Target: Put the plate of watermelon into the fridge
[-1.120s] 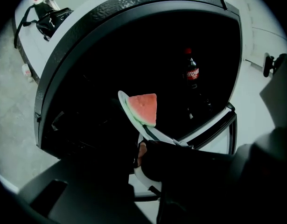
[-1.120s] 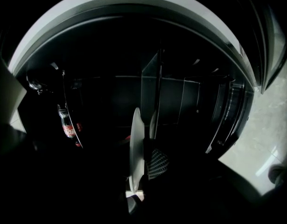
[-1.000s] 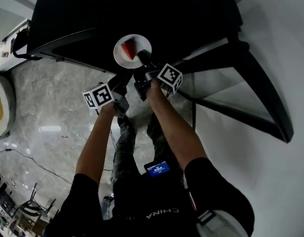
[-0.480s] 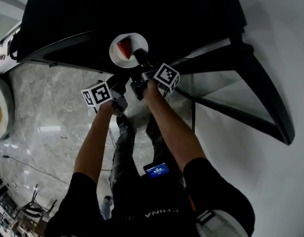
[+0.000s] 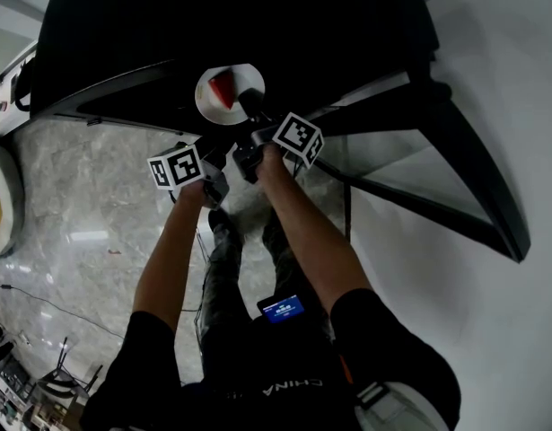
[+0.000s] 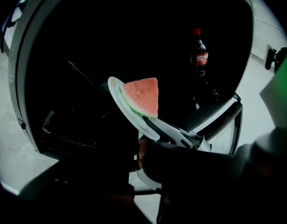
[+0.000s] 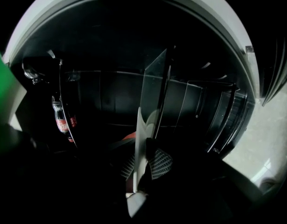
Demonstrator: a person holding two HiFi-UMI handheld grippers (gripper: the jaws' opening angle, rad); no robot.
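A white plate [image 5: 206,98] carries a red watermelon wedge [image 5: 224,86] at the mouth of the dark open fridge [image 5: 240,16]. My right gripper [image 5: 251,106] is shut on the plate's near rim. In the right gripper view the plate [image 7: 142,134] stands edge-on between the mesh pads [image 7: 160,163] of that gripper [image 7: 142,164]. The left gripper view looks at the plate [image 6: 116,90] and wedge [image 6: 141,96] from the side. My left gripper [image 5: 214,153] hangs just below and left of the plate, holding nothing that shows; its jaws are lost in shadow.
A cola bottle [image 6: 200,55] stands inside the fridge, right of the plate, also seen as the bottle [image 7: 60,118]. A glass shelf [image 7: 155,92] lies just ahead of the plate. The open fridge door [image 5: 428,160] juts out at the right. Marble floor [image 5: 87,196] below.
The right gripper has carried the plate a little farther in toward the fridge opening. The left gripper has followed, and the fridge now fills more of its view.
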